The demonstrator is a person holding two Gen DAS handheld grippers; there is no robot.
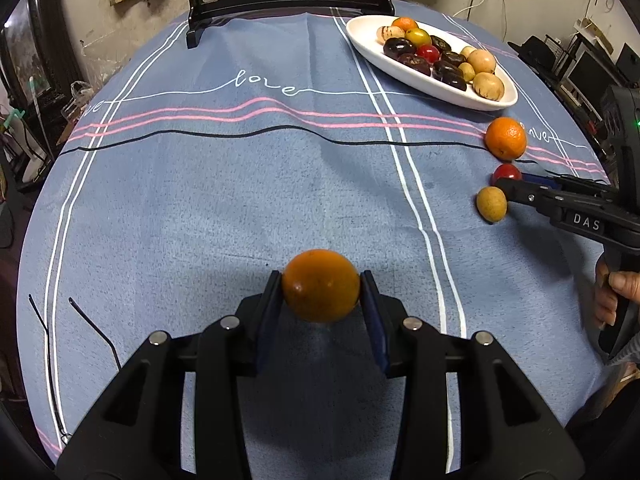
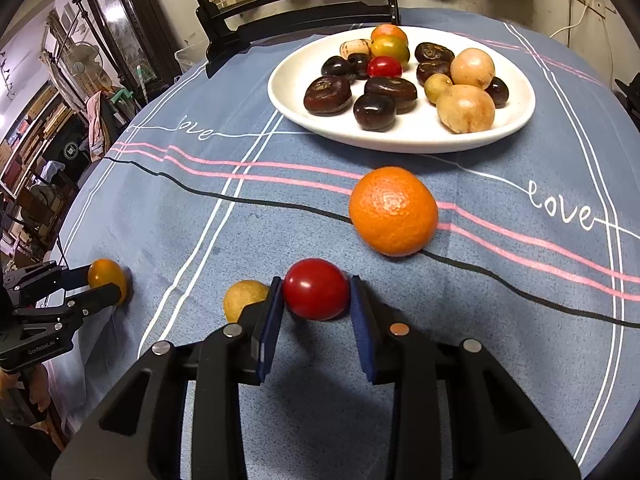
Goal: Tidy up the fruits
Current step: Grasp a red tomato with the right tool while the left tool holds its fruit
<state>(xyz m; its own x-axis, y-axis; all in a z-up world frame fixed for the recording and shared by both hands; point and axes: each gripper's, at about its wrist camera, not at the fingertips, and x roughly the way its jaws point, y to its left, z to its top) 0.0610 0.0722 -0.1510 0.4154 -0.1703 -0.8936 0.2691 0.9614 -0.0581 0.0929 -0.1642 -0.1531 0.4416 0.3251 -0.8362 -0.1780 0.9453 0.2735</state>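
Our right gripper (image 2: 316,296) has its jaws clamped on the red tomato (image 2: 316,294), seemingly seated; the plate (image 2: 400,140) lies at twelve o'clock. Left jaws grip the orange fruit (image 1: 321,285).

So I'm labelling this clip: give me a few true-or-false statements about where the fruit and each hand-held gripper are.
1. The left hand-held gripper is shut on an orange fruit. True.
2. The right hand-held gripper has a red fruit between its fingers. True.
3. The white plate is empty. False: it holds many fruits.
4. The large orange lies on the plate. False: it sits on the tablecloth.
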